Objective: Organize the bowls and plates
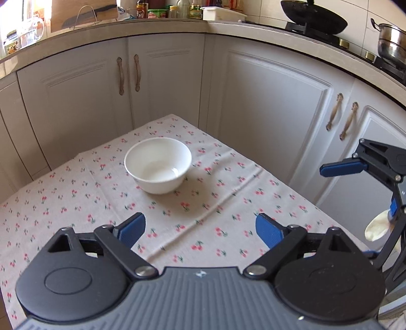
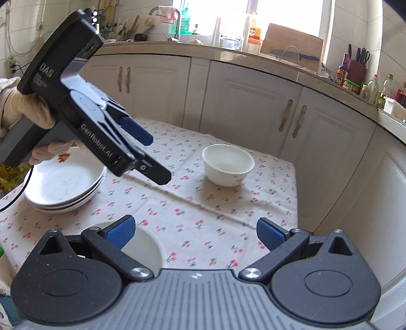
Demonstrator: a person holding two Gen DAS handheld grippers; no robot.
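Observation:
A white bowl (image 1: 157, 165) stands upright on the cherry-print tablecloth (image 1: 76, 193) near the table's far corner; it also shows in the right wrist view (image 2: 227, 164). A stack of white plates (image 2: 64, 186) sits at the table's left. A second white bowl (image 2: 144, 250) lies under my right gripper's left finger. My left gripper (image 1: 200, 229) is open and empty, above the cloth short of the bowl; it also shows in the right wrist view (image 2: 154, 154). My right gripper (image 2: 194, 233) is open and empty above the cloth; it also shows in the left wrist view (image 1: 365, 190).
White kitchen cabinets (image 1: 266, 101) close in behind and right of the table. The counter above holds a wok (image 1: 313, 16), a steel pot (image 1: 392, 43), bottles and a cutting board (image 2: 291, 45). The table edge (image 2: 295, 198) drops off at the right.

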